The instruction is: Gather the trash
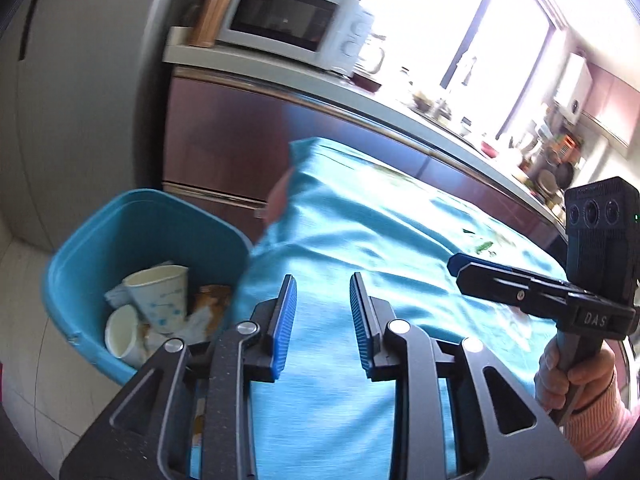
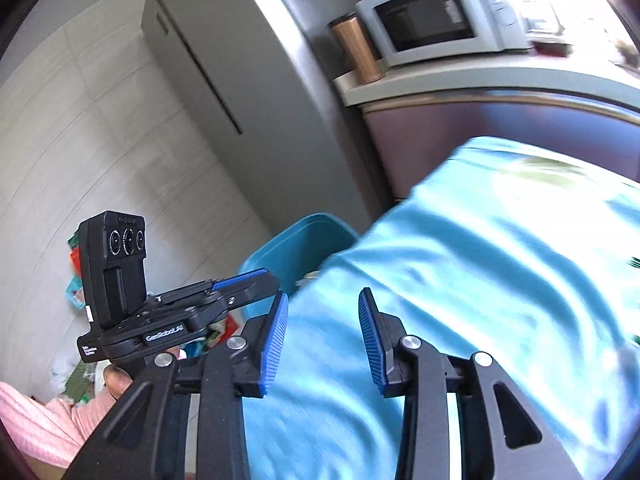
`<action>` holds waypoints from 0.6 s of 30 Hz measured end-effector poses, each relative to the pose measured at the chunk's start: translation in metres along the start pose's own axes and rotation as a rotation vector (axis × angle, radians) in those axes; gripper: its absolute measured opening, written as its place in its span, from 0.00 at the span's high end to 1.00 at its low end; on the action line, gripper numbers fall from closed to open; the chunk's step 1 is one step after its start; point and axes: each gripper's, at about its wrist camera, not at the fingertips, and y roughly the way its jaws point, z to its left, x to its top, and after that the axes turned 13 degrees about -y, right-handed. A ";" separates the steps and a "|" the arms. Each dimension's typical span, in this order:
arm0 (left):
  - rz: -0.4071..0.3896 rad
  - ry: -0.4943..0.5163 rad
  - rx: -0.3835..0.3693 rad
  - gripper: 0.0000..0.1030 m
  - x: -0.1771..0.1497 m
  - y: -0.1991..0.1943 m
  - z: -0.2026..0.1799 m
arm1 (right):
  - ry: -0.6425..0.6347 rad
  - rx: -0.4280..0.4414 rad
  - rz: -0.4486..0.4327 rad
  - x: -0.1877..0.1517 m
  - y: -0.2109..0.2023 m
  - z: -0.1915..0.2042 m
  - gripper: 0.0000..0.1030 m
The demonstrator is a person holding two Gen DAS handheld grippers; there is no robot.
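— Two handheld grippers hang over a table draped in a turquoise cloth (image 1: 360, 220), both empty. The left gripper (image 1: 323, 322) shows its blue-padded fingers spread wide with nothing between them; the right gripper (image 2: 322, 336) stands equally wide in its own view. Where is the trash?

— Most of what can be seen sits in the light-blue plastic bin (image 1: 80, 292) on the floor, off the table's left edge. Inside lie a white paper cup with blue specks (image 1: 160, 296), a second plain white cup (image 1: 120, 334) and an orange crumpled wrapper (image 1: 214, 304).

— And on the table itself?

— Small green scraps (image 1: 482, 246) lie on the cloth toward the far right; whether they are litter or printed pattern cannot be told at this blur.

— Which tool is better placed?

— In the left wrist view the right gripper (image 1: 454, 266) points leftward across the cloth, just this side of the scraps, so it appears the nearer one, if those scraps are to be collected. The bin lies to the left of both tools and closer to the left one, so anything picked up would probably travel leftward over the table's edge.

— The setting?

— A kitchen: a white microwave (image 2: 432, 16) and copper-coloured tumbler (image 2: 360, 50) on the counter behind.
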 end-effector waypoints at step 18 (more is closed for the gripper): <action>0.162 0.186 -0.176 0.70 -0.054 0.054 -0.132 | 0.194 -0.358 -0.077 -0.082 -0.134 -0.089 0.61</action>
